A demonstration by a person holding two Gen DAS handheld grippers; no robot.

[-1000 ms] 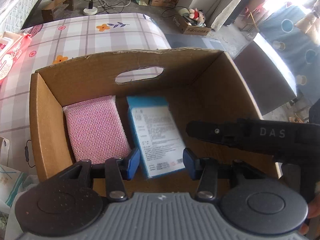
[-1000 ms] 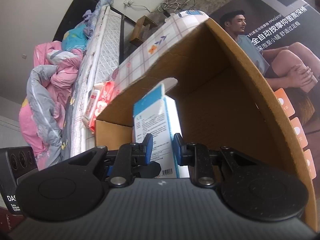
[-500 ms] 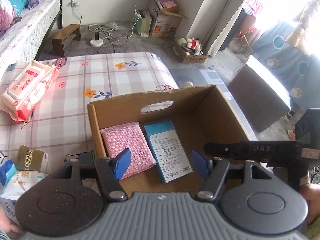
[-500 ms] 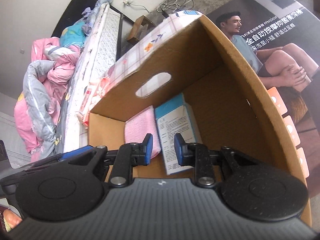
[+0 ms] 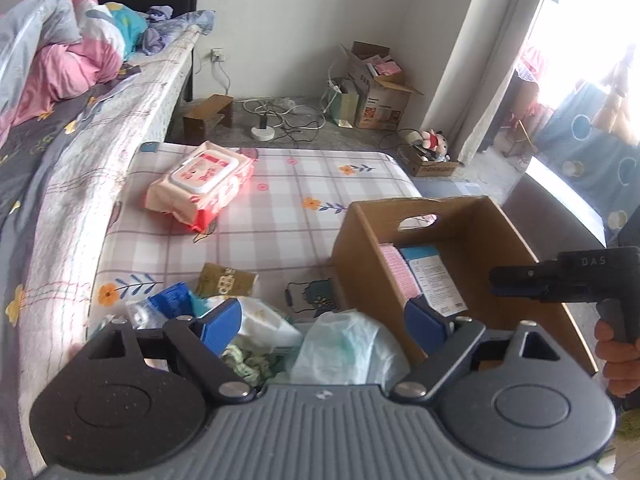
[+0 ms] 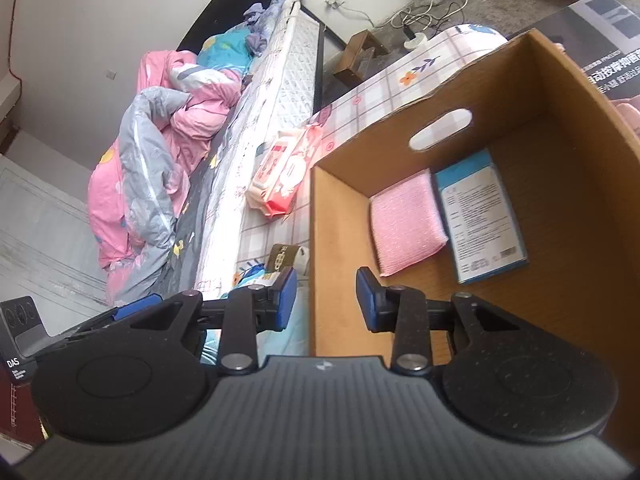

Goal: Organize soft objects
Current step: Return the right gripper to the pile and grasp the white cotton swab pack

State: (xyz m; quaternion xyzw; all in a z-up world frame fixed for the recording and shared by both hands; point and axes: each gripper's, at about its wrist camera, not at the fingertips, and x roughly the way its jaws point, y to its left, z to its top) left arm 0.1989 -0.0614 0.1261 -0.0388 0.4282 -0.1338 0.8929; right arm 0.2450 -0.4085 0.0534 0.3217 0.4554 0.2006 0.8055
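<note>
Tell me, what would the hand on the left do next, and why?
Probably lower the open left gripper onto the white soft pack just below it. The cardboard box holds only two items, and loose things still lie beside it.

Daylight enters from the window (image 5: 592, 80) at upper right of the left wrist view and blows out to white there, the wet-wipes pack (image 5: 200, 184) glows red with glare, and both fisheye views curve straight lines strongly toward their edges.
</note>
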